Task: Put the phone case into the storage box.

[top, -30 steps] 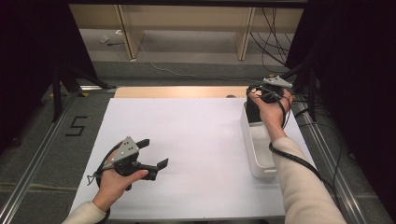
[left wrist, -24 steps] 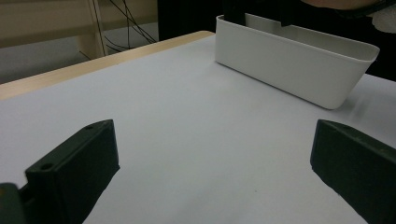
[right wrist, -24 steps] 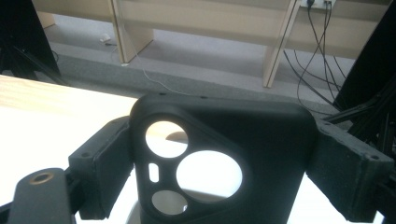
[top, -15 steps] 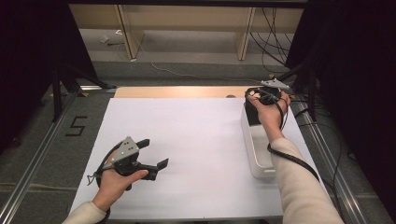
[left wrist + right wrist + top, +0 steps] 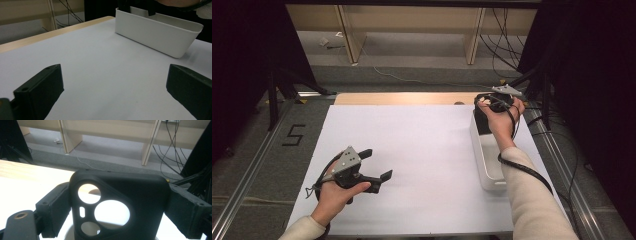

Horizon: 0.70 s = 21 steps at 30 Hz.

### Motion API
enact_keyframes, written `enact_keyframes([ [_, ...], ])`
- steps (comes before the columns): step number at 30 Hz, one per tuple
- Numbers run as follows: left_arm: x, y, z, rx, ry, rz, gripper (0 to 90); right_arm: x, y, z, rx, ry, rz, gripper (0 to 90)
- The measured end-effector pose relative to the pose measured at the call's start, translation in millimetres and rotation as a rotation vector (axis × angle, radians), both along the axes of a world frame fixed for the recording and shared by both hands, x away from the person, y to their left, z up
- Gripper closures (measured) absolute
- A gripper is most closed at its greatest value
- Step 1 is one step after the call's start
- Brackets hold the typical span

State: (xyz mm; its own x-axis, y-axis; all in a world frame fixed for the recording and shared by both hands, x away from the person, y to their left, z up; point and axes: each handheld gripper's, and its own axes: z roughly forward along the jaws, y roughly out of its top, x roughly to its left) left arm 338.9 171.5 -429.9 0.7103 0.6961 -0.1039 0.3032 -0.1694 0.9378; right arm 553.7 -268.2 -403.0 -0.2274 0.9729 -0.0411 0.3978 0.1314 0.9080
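Phone case (image 5: 117, 205), black with 3 round camera cutouts, sits clamped between the right gripper (image 5: 498, 104) jaws at the far end of the white bin (image 5: 490, 167), right of frame. Since 1 second back it has barely shifted, apparently mid-lift or mid-placement. Left gripper (image 5: 374, 170) idles lower left, jaws apart and empty.

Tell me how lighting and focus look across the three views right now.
High view: evenly lit white table, black dark surrounds, soft overall. Left gripper view: near jaws blurred, white bin fairly sharp. Right gripper view: black phone case backlit, nearly silhouetted, bright table glaring through its camera cutouts.
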Motion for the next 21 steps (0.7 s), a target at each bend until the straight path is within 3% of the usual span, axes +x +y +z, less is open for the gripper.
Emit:
enact_keyframes([
  [21, 0.4, 0.0, -0.3, -0.001, 0.0, 0.0, 0.5, 4.7, -3.8, -9.3, 0.014, 0.029, -0.011, 12.2],
])
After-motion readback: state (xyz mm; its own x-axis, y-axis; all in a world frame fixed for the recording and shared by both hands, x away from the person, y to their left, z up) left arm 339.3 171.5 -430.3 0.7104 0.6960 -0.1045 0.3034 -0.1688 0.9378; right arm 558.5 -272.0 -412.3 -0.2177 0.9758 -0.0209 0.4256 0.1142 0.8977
